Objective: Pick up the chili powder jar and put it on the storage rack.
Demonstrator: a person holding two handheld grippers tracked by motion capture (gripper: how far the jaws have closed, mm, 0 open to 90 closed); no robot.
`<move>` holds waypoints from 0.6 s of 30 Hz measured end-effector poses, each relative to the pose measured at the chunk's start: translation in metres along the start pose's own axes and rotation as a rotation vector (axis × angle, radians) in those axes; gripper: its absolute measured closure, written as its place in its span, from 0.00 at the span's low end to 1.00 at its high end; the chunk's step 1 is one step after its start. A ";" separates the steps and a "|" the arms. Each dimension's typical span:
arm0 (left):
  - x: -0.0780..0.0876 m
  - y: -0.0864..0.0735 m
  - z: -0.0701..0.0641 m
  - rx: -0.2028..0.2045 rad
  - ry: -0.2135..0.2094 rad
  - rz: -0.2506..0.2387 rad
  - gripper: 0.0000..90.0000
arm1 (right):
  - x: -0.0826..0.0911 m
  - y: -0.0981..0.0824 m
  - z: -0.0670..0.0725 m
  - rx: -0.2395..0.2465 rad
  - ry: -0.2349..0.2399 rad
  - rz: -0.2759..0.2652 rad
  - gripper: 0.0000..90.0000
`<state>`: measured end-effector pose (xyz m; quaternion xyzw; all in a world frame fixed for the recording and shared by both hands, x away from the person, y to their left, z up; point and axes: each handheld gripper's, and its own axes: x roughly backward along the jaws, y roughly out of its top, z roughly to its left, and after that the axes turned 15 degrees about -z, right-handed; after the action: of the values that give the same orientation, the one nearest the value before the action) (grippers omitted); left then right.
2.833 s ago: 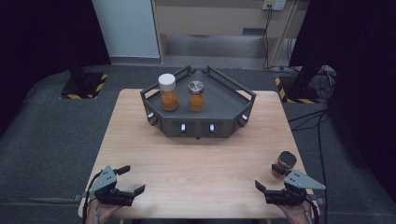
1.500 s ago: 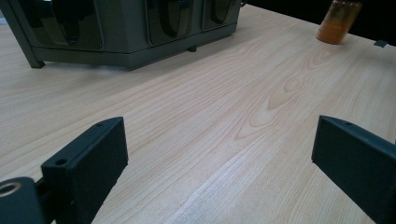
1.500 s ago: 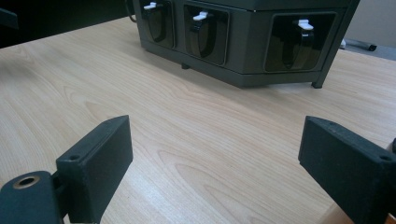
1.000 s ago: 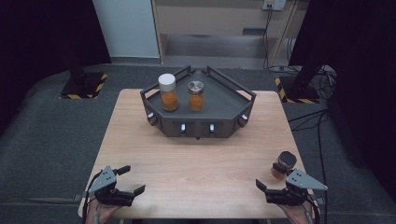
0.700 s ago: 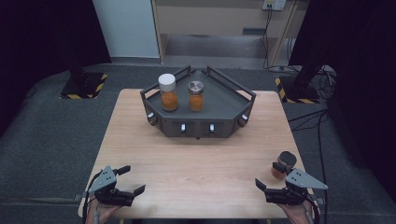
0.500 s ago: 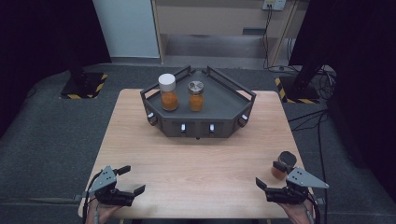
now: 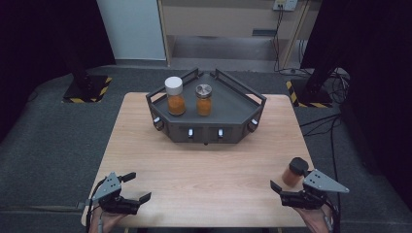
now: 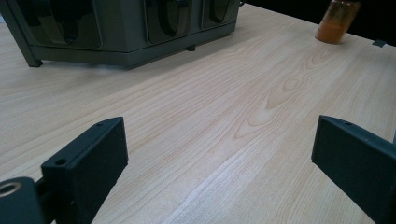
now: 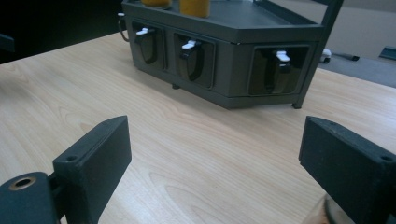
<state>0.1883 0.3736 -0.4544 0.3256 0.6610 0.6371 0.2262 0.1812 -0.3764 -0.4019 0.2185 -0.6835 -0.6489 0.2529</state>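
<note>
Right gripper [image 7: 286, 193] jaws wide apart, holding nothing; left gripper [image 7: 136, 188] likewise. Black-capped jar [image 7: 294, 172] of orange contents just beside right gripper, near table [image 7: 214, 170] edge. Probably glass: rigid, smooth, breakable, moderately heavy. Best gripped mid-body, below cap.

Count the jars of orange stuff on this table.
3: a white-lidded jar and a metal-lidded jar stand side by side on the dark tray; a dark-lidded jar stands by the right gripper.

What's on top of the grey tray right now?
Two jars of orange stuff stand on the tray: a white-lidded jar on the left and a metal-lidded jar beside it, apart. What sits behind the tray's front windows cannot be made out.
</note>
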 end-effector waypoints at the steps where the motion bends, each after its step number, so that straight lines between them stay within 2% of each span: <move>1: 0.000 0.000 0.000 0.000 0.000 0.000 0.03 | 0.001 0.001 -0.001 0.001 -0.003 -0.001 0.10; 18: 0.000 0.000 0.000 -0.001 -0.002 0.003 0.03 | 0.008 0.007 -0.015 -0.013 -0.084 -0.004 0.10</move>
<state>0.1884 0.3731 -0.4540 0.3271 0.6599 0.6375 0.2261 0.1846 -0.3924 -0.3942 0.1907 -0.6887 -0.6626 0.2242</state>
